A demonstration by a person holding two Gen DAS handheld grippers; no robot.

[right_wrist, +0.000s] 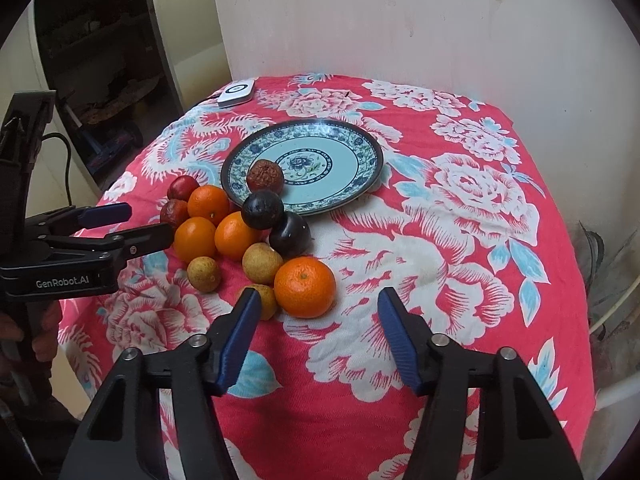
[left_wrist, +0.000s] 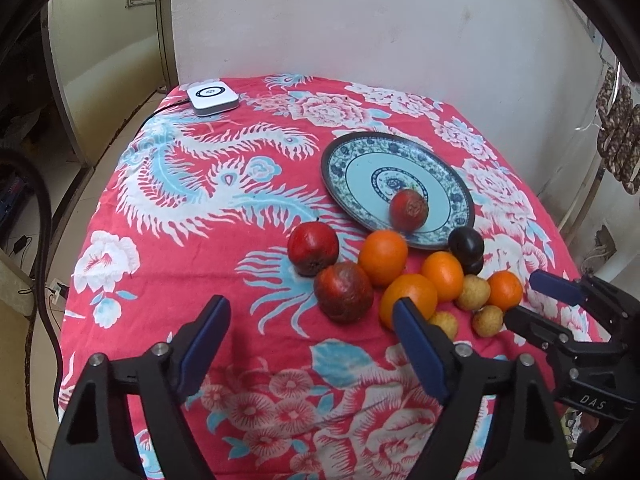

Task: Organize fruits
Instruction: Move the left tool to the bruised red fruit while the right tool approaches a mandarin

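A blue-patterned plate [left_wrist: 332,160] [right_wrist: 360,136] holds one wrinkled red fruit [left_wrist: 409,209] [right_wrist: 265,176]. In front of it lies a cluster on the red floral cloth: two red fruits [left_wrist: 313,248] [left_wrist: 344,292], several oranges [left_wrist: 383,256] [right_wrist: 208,205], two dark plums [left_wrist: 466,242] [right_wrist: 262,209] and small tan longans [left_wrist: 473,292] [right_wrist: 204,274]. My left gripper [left_wrist: 311,302] [right_wrist: 149,221] stands open just short of the nearer red fruit, touching nothing. My right gripper [right_wrist: 318,296] [left_wrist: 524,295] is open, its fingertips on either side of the near edge of a tangerine [right_wrist: 305,286] [left_wrist: 505,290], pads off it.
A white square device [left_wrist: 213,97] [right_wrist: 236,93] with a cable sits at the table's far left corner. A white wall stands behind the table. The cloth drops off at the left and right edges. Dried sausages [left_wrist: 618,136] hang at the right.
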